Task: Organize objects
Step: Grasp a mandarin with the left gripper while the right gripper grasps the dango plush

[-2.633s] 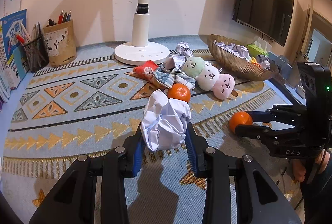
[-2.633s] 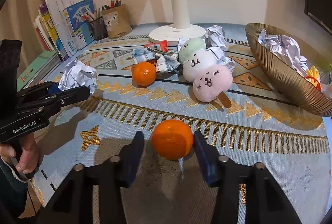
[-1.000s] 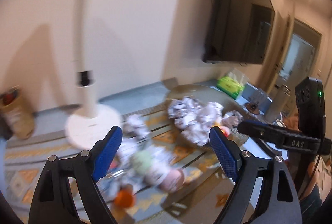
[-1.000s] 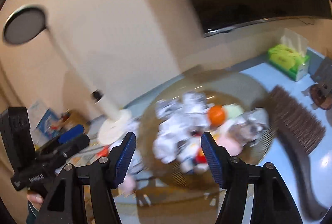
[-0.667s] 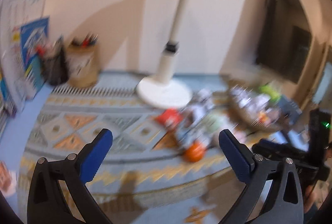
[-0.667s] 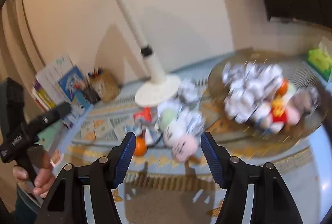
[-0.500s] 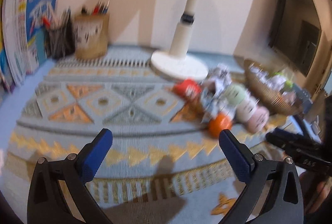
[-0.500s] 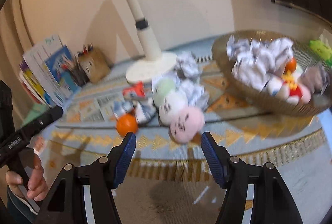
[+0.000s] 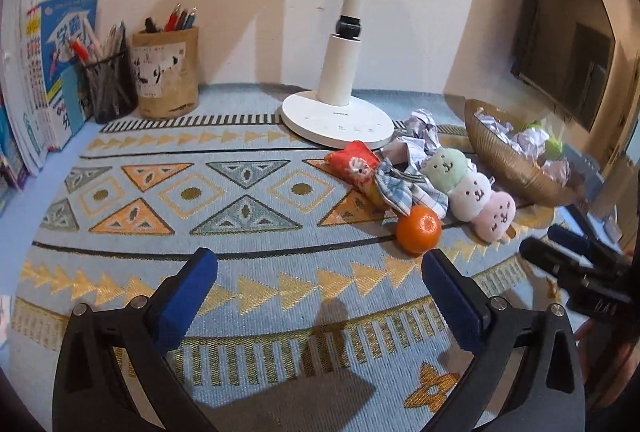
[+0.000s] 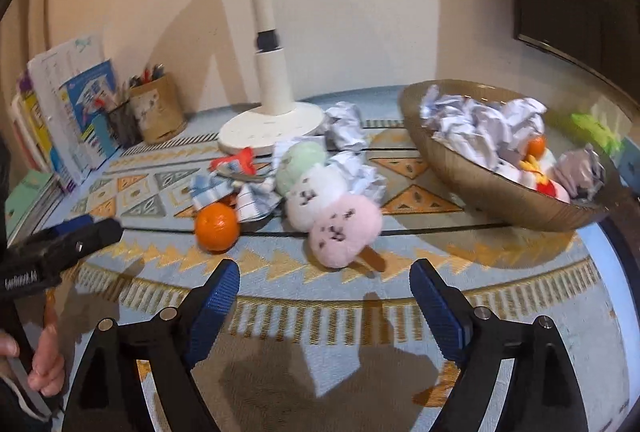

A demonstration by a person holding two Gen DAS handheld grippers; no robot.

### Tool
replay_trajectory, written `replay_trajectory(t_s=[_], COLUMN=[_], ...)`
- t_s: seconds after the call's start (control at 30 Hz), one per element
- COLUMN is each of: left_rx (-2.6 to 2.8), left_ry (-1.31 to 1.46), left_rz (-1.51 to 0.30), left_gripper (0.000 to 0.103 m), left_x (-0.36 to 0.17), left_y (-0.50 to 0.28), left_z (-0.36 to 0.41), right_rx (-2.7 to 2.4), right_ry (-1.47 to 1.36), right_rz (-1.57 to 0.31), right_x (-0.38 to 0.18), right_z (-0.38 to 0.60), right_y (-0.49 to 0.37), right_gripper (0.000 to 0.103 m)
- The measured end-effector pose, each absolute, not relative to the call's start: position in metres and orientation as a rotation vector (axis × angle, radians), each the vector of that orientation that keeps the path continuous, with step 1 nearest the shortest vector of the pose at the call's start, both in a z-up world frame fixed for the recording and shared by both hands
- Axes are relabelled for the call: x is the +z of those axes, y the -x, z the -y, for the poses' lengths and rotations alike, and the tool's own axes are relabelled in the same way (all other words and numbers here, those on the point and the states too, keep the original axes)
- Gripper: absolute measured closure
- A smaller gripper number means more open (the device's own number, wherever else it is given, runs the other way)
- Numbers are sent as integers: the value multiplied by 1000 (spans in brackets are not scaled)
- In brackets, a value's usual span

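Observation:
An orange (image 9: 419, 228) (image 10: 216, 226) lies on the patterned mat beside a checked cloth (image 9: 404, 188) and a red pouch (image 9: 356, 168). A three-ball plush skewer (image 9: 472, 192) (image 10: 320, 196) lies to its right, with crumpled paper (image 10: 346, 124) behind. The golden bowl (image 10: 480, 184) holds paper balls, another orange (image 10: 536, 144) and small toys. My left gripper (image 9: 318, 268) hovers wide open and empty over the mat, just short of the orange. My right gripper (image 10: 324, 276) is empty, its jaws opening, just short of the pink plush end.
A white lamp base (image 9: 338, 120) stands at the back middle. Two pen holders (image 9: 166, 72) and upright books (image 9: 52, 72) fill the back left. A dark screen (image 9: 568, 52) hangs on the right wall. A hand grips the other tool's handle (image 10: 44, 364).
The paper ball and the orange have left my jaws. Both grippers swung from over the bowl down to the mat's front. The right jaws have spread wider.

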State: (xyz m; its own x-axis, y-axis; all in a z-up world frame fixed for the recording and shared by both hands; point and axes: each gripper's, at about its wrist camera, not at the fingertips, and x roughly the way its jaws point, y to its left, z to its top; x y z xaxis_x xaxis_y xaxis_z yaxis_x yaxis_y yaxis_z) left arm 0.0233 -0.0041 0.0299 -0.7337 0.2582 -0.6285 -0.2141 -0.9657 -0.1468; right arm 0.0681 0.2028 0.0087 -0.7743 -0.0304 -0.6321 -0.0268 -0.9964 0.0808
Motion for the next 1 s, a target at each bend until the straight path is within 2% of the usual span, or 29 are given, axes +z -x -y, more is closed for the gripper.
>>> replay_trajectory(t_s=[0.1, 0.2, 0.37, 0.5, 0.63, 0.67, 0.73, 0.8, 0.87, 0.93, 0.97, 1.0], left_rx=[2667, 2482, 2507, 2429, 2458, 2454, 2435, 2395, 2425, 2432, 2437, 2442], left_ry=[1104, 1206, 1187, 1253, 1247, 1243, 1221, 1196, 1164, 1125, 1106, 1098], left_rz=[59, 175, 41, 69, 99, 130, 154, 147, 82, 64, 70, 78], left_gripper=[1, 1, 5, 21, 38, 43, 54, 69, 70, 70, 70, 70], left_x=[26, 23, 20, 8, 7, 7, 6, 6, 8, 11, 13, 15], left_y=[-16, 1, 22, 38, 45, 47, 48, 44, 39, 34, 32, 31], left_z=[-9, -23, -52, -65, -65, -62, -60, -62, -68, -69, -68, -66], right_rx=[-2959, -2922, -2812, -2826, -2898, -2890, -2823, -2795, -2763, -2725, -2729, -2743], right_ry=[-1045, -1103, -1221, -1304, -1349, -1342, -1323, -1294, -1293, -1315, -1321, -1284], right_rz=[205, 221, 197, 109, -276, -300, -202, -110, -68, -37, -43, -41], right_x=[9, 6, -3, 4, 13, 13, 11, 6, -2, -17, -19, -15], right_z=[-211, -212, -208, -210, -197, -196, -200, -204, -203, -199, -197, -197], right_y=[-67, -62, -50, -44, -22, -15, -2, 8, 15, 17, 15, 11], right_gripper=[11, 11, 11, 11, 11, 12, 13, 17, 42, 49, 56, 56])
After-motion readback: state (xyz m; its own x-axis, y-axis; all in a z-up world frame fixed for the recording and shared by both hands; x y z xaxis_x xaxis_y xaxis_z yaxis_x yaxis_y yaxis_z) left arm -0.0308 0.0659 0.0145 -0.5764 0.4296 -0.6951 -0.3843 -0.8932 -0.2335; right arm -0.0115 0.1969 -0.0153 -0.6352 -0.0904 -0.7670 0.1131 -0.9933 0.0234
